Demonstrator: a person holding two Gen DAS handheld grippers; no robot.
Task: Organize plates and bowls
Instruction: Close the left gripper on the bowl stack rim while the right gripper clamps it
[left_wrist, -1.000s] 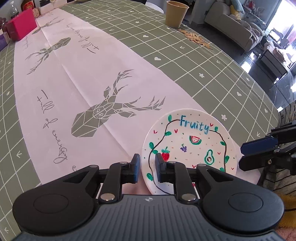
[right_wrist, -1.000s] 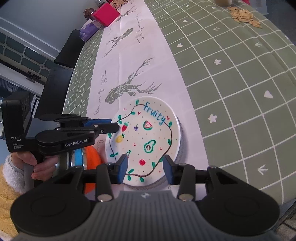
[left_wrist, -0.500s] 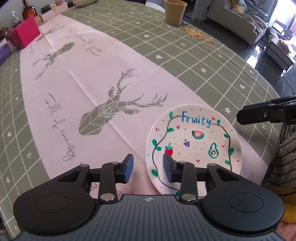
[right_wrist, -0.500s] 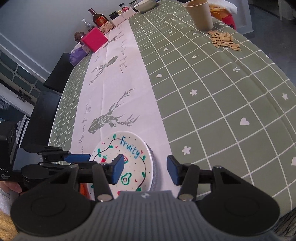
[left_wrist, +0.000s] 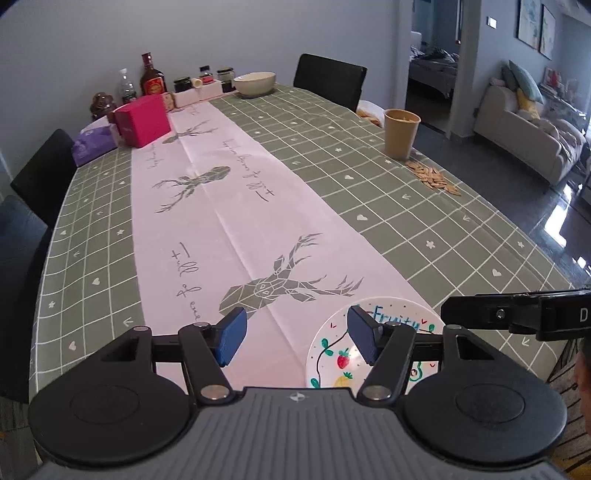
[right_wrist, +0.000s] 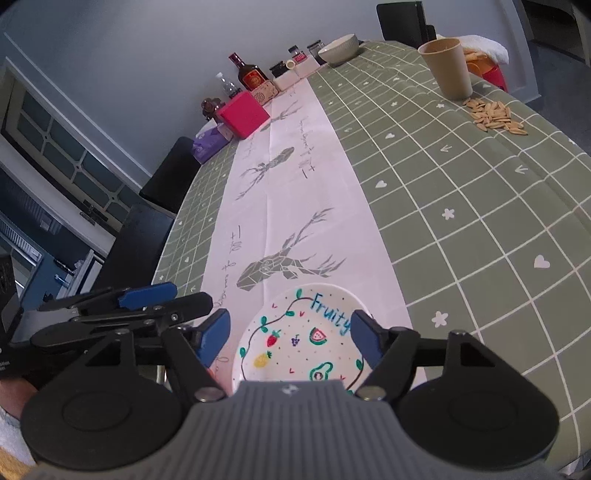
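Note:
A white plate (left_wrist: 332, 350) painted with fruit and the word "Fruity" lies on the pink table runner at the near edge of the table. It also shows in the right wrist view (right_wrist: 295, 339). My left gripper (left_wrist: 293, 338) is open and empty, raised just behind the plate's left side. My right gripper (right_wrist: 290, 339) is open and empty, raised above the plate's near edge. A cream bowl (left_wrist: 255, 83) stands at the far end of the table, also in the right wrist view (right_wrist: 339, 50).
A tan cup (left_wrist: 401, 133) and scattered seeds (left_wrist: 432, 179) are at the right side. A pink box (left_wrist: 142, 120), a purple pack (left_wrist: 92, 146), bottles and jars stand at the far end. Black chairs (left_wrist: 37, 173) flank the table. A sofa (left_wrist: 528, 122) is at far right.
Both grippers have pulled back and tilted up, so the far end of the table is in view. The left jaws have opened from nearly shut to wide. The plate has stayed put.

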